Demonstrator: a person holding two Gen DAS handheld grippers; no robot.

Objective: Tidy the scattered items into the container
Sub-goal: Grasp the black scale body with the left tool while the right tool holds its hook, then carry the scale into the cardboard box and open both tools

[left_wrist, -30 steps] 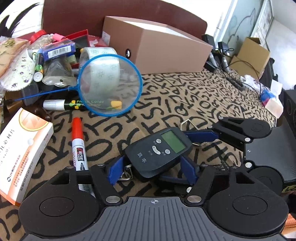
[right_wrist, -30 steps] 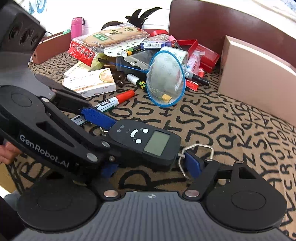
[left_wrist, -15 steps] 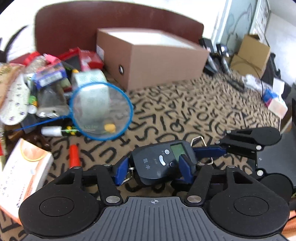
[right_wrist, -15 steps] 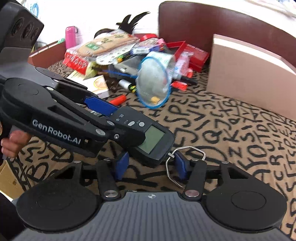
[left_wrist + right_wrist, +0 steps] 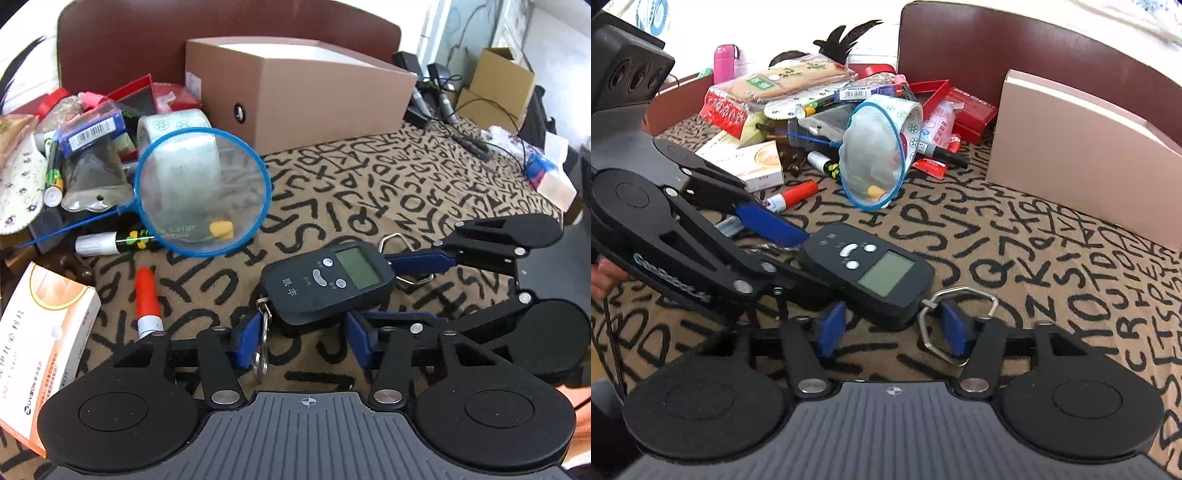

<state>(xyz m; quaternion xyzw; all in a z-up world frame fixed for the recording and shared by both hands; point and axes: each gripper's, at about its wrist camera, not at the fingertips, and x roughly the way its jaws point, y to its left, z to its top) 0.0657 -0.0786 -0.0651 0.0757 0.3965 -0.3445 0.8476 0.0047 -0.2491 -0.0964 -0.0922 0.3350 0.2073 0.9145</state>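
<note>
The left gripper (image 5: 303, 338) is opening, its pads flanking the hanging scale (image 5: 325, 282), which lies flat on the lettered cloth (image 5: 406, 192). The right gripper (image 5: 892, 326) is closing at the hook end (nothing pinched yet). The scale is judged rigid, light and smooth-cased, so it is best clamped across its sides.

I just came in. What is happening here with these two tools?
Two hand-held claws are set around one black handheld digital scale with a grey screen, which lies on the letter-patterned cloth. The left claw straddles its ring end, jaws opening. The right claw straddles its hook end, jaws closing. Neither clearly grips it yet. The open brown cardboard box stands behind.
</note>
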